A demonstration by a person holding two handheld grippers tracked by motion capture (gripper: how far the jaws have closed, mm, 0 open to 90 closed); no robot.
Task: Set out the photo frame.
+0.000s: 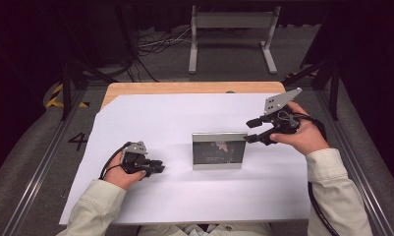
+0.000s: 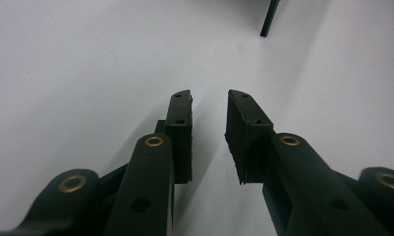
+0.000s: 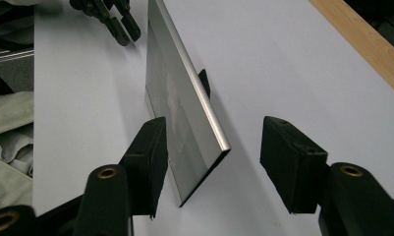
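From my seat at the feed, the nearest thing is my left gripper [image 1: 156, 167], low on the near-left of the worktop [image 1: 150, 110], held in a hand whose pale sleeve [image 1: 97, 200] comes in from the near edge. Its jaws point right, toward the middle, and stand apart with only white sheet between them; in the left gripper view [image 2: 209, 105] the black ribbed pads [image 2: 181, 129] face each other across a clear gap.

Just past it, in the middle of the worktop, a picture frame [image 1: 219, 150] stands upright: a flat rectangle with a brushed silver metal border and a dark glossy face toward me. In the right gripper view the frame [image 3: 184, 105] shows edge-on, thin and smooth, with a small black prop behind it.

Farther right, my right gripper [image 1: 252, 131] is held above the sheet, tilted down and leftward at the frame's right edge, a grey three-cornered plate on top. Its jaws [image 3: 211, 157] are spread; the frame's corner sits between the pads without my being able to see either pressing on it.

The white paper sheet [image 1: 283, 196] covers a pale wooden top.
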